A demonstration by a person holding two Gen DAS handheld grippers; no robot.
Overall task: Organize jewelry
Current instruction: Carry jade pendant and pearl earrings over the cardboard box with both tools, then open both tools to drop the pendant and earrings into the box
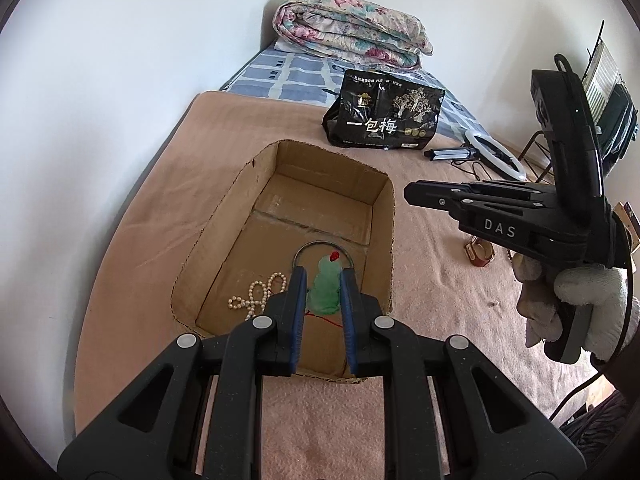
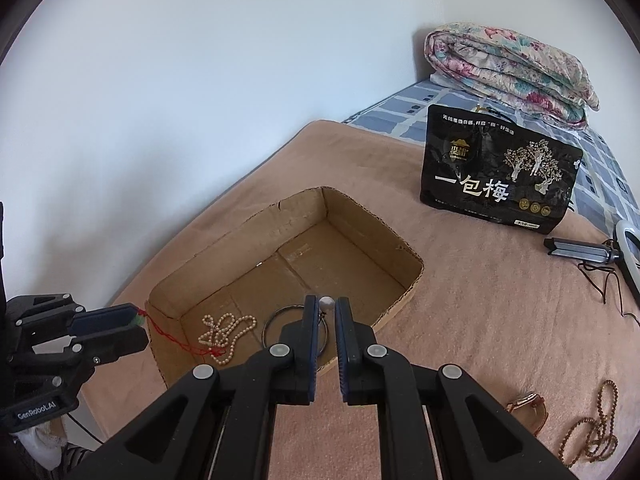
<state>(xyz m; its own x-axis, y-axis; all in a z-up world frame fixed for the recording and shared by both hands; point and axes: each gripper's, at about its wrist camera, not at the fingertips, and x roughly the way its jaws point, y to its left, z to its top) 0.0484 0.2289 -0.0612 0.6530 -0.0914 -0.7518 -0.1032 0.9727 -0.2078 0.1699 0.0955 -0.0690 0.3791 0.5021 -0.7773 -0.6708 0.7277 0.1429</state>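
The left gripper [image 1: 323, 294] is clamping a green pendant [image 1: 326, 290] over the cardboard box's [image 1: 390, 240] near end; lowering before release should keep its red cord [image 2: 168, 334] clear of the pearl necklace [image 1: 258, 296] and metal ring [image 2: 294, 326]. The right gripper [image 2: 327, 312], jaws nearly closed, is pinching a small white bead [image 2: 326, 303] above the box. Brown beads [image 2: 592, 428] are lying outside, far right.

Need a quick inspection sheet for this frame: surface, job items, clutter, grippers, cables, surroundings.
Surface: tan blanket over the bed.
Job's things: cardboard box holds pearl necklace and metal ring; watch and brown bead string lie outside.
Clutter: black snack bag, ring light.
Grippers: left gripper shut on green pendant over the box; right gripper shut, small white bead at its tips.
Cables: thin dark cord by the light.
Surroundings: folded floral quilt, white wall.
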